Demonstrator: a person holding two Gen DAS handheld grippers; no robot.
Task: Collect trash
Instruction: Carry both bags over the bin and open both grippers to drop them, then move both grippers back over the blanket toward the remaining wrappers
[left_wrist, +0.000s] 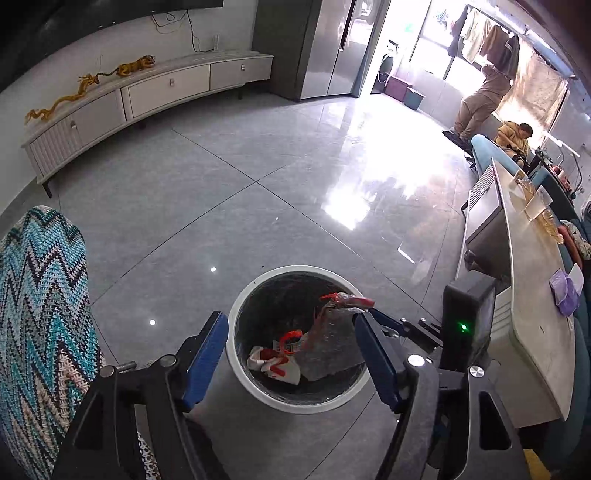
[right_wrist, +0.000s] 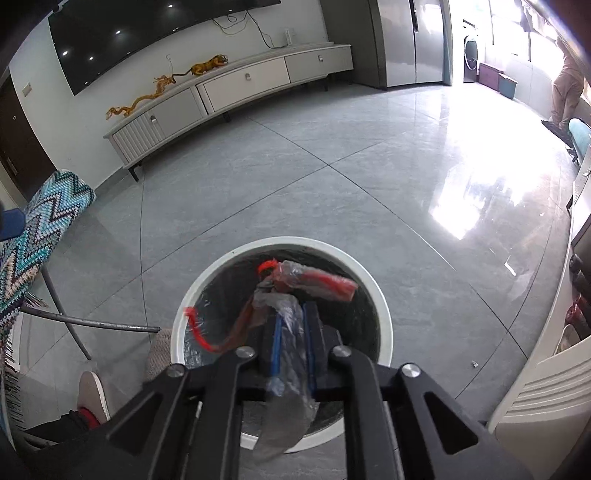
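Note:
A round white-rimmed trash bin (left_wrist: 236, 354) with a dark liner stands on the grey tile floor; it also shows in the right wrist view (right_wrist: 384, 314). Inside lies a white and red wrapper (left_wrist: 275, 363). My right gripper (right_wrist: 293, 314) is shut on a clear plastic bag with red drawstring (right_wrist: 291, 325) and holds it over the bin's mouth; the bag also shows in the left wrist view (left_wrist: 332, 332). My left gripper (left_wrist: 291, 325) is open and empty, its blue pads either side of the bin's near rim.
A chair with a zigzag knit cover (left_wrist: 40, 314) stands at the left. A long grey table (left_wrist: 532, 295) runs along the right. A TV cabinet (left_wrist: 147, 96) lines the far wall. A slippered foot (right_wrist: 94, 397) is near the bin.

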